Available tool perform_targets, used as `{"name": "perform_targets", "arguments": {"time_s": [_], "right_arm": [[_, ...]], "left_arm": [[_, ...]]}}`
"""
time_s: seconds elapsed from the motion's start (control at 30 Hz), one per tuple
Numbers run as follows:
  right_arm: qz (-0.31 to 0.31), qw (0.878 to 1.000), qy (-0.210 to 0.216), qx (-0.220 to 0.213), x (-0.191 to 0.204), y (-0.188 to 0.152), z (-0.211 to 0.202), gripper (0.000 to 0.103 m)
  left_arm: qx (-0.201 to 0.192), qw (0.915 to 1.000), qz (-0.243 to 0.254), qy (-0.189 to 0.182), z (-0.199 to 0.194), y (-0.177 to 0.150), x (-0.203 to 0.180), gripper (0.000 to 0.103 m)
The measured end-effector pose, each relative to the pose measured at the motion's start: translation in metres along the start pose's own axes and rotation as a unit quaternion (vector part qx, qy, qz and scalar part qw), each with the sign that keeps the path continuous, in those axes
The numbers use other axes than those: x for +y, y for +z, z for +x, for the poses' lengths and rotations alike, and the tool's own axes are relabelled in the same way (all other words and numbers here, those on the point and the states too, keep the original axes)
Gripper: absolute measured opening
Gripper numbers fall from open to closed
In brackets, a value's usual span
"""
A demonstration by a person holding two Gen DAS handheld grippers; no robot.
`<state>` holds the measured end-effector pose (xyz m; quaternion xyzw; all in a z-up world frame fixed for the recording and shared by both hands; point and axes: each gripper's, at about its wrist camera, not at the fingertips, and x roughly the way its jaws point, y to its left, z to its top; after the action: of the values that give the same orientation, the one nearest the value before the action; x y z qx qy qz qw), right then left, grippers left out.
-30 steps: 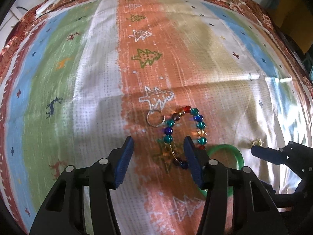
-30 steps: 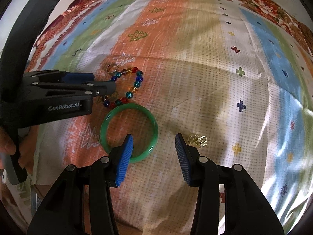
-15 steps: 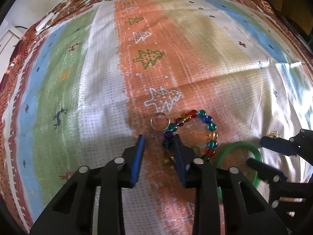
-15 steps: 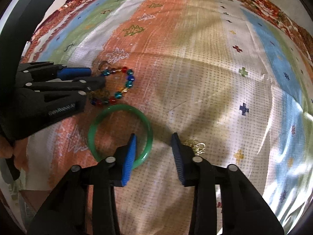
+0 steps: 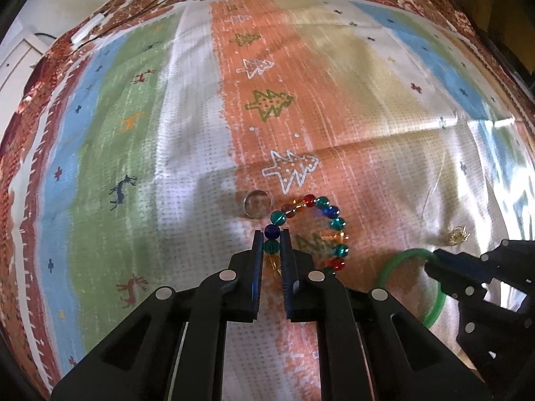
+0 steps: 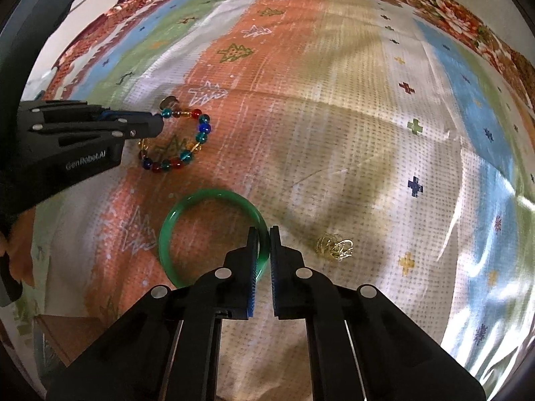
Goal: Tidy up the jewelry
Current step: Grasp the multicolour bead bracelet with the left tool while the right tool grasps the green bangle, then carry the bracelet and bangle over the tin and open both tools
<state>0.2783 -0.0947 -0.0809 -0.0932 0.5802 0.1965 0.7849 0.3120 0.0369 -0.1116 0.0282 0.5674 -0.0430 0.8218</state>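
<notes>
A beaded bracelet [image 5: 329,224] of teal, blue, red and amber beads lies on the striped cloth; it also shows in the right wrist view [image 6: 187,153]. My left gripper [image 5: 271,239] is shut on the bracelet's left side, with a teal and a blue bead between its tips. A green bangle [image 6: 207,198] lies flat just below the bracelet. My right gripper [image 6: 264,234] is shut on the bangle's right rim. The bangle also shows in the left wrist view [image 5: 398,262], at my right gripper's tips.
A silver ring [image 5: 256,204] lies just above my left gripper's tips. A small gold tangle of jewelry [image 6: 334,247] lies right of the bangle; it also shows in the left wrist view [image 5: 457,235]. The striped patterned cloth [image 5: 187,107] covers the whole surface.
Both grippers moved forward and closed from open: the left onto the beaded bracelet, the right onto the green bangle's rim.
</notes>
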Motion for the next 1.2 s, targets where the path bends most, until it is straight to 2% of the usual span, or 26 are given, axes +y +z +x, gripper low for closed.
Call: {"name": "perform_targets", "arguments": {"time_s": [0.6,1.03,1.2], "right_arm": [[-0.002,1.000,0.008,-0.025,0.007,-0.005,-0.025,0.008],[-0.001,0.999,0.009,-0.053,0.009,-0.011,-0.052,0.009],[0.001,0.998,0.011,-0.063,0.008,-0.016,-0.063,0.009]], "left_arm": [[-0.039,0.9982,-0.036,-0.030,-0.042,-0.004,0.012,0.009],[-0.067,0.9960,-0.037,-0.046,-0.076,-0.015,0.001,0.009],[-0.079,0.9957,-0.028,-0.041,-0.088,-0.020,-0.007,0.009]]}}
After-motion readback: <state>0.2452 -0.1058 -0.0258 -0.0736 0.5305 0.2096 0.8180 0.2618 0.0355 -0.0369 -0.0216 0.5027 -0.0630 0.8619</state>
